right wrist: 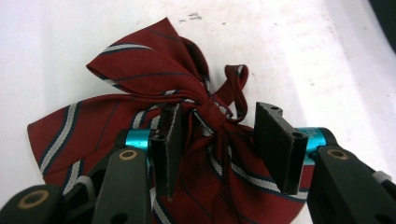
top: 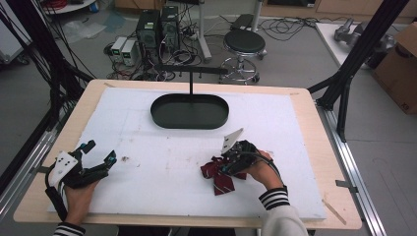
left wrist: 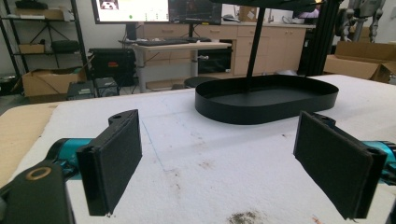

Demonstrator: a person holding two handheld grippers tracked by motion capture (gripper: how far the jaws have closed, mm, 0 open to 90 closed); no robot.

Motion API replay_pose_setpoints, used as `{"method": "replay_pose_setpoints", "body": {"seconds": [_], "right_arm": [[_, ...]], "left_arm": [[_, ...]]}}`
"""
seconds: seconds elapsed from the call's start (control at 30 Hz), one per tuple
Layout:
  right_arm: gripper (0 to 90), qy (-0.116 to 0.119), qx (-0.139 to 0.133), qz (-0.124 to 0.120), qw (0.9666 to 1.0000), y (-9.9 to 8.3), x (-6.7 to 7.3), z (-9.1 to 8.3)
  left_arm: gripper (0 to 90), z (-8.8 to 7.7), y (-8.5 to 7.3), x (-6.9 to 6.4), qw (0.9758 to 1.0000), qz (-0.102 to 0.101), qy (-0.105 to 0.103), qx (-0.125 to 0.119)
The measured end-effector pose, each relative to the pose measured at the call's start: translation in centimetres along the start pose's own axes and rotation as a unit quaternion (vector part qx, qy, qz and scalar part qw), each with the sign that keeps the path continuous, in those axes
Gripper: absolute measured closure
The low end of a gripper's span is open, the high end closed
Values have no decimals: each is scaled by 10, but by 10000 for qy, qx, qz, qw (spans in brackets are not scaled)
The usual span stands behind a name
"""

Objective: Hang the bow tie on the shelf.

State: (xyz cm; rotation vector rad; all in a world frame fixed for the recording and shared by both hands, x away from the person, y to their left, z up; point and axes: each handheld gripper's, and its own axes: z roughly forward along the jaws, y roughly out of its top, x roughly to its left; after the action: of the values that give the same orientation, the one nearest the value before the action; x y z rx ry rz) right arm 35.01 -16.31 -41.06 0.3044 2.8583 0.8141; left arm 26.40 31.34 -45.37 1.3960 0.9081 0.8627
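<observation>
Bow tie, dark red with stripes, lies near the worktop's front edge; the right tool straddles its knot, not clearly pinching. Left tool stands spread.

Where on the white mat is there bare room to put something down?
Free: the wide stretch between the left gripper and the striped bow tie, below the black tray; also the mat right of the tray. Crowded only around the right gripper, jaws astride the bow's knot.

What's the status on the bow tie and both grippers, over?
Right gripper down over the red striped bow tie, jaws straddling its knot, not clamped. Left gripper open, idle on the white mat. Nothing in the way.
</observation>
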Motion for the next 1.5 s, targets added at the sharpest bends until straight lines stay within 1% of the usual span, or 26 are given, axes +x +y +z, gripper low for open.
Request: {"method": "replay_pose_setpoints", "body": {"seconds": [0.07,0.13,0.3,0.4,0.47,0.53,0.67,0.83,1.0,1.03,1.1,1.17,1.23,1.27,1.4,1.43,1.47,1.5], "right_arm": [[517,-13,29,11,10000,0,0,0],[520,-17,42,-46,10000,0,-1,2],[545,47,201,59,9998,0,-1,5],[565,106,312,60,9994,1,-1,8],[568,97,354,42,9993,2,0,10],[567,133,353,81,9993,2,0,11],[641,207,396,134,9989,2,0,11],[709,224,430,179,9987,3,1,11],[735,172,453,121,9988,4,3,10],[738,154,433,96,9989,4,3,10],[740,174,352,136,9991,3,3,9],[740,114,316,118,9994,2,4,8],[741,48,174,88,9998,3,3,4],[741,38,103,114,9999,4,4,3],[742,-231,-132,54,9996,6,5,-5],[742,-288,-232,61,9993,6,5,-8],[741,-278,-338,89,9990,6,5,-10],[741,-348,-415,105,9985,7,6,-12]], "left_arm": [[155,0,0,0,10000,9,-4,5],[155,0,0,0,10000,9,-3,4],[155,0,0,0,10000,12,2,-3],[155,0,0,0,10000,8,1,-6],[155,0,0,0,10000,4,1,-9],[155,0,0,0,10000,-2,5,-16],[155,0,0,0,10000,-1,2,-2],[155,0,0,0,10000,-1,8,-14],[155,0,0,0,10000,-4,5,-12],[155,0,0,0,10000,-6,5,-13],[155,0,0,0,10000,-8,2,-6],[155,0,0,0,10000,-4,3,-4],[155,0,0,0,10000,-5,4,-8],[155,0,0,0,10000,-4,5,-1],[155,0,0,0,10000,8,4,0],[155,0,0,0,10000,3,10,-6],[156,0,0,0,10000,9,6,-5],[155,0,0,0,10000,9,8,-3]]}}
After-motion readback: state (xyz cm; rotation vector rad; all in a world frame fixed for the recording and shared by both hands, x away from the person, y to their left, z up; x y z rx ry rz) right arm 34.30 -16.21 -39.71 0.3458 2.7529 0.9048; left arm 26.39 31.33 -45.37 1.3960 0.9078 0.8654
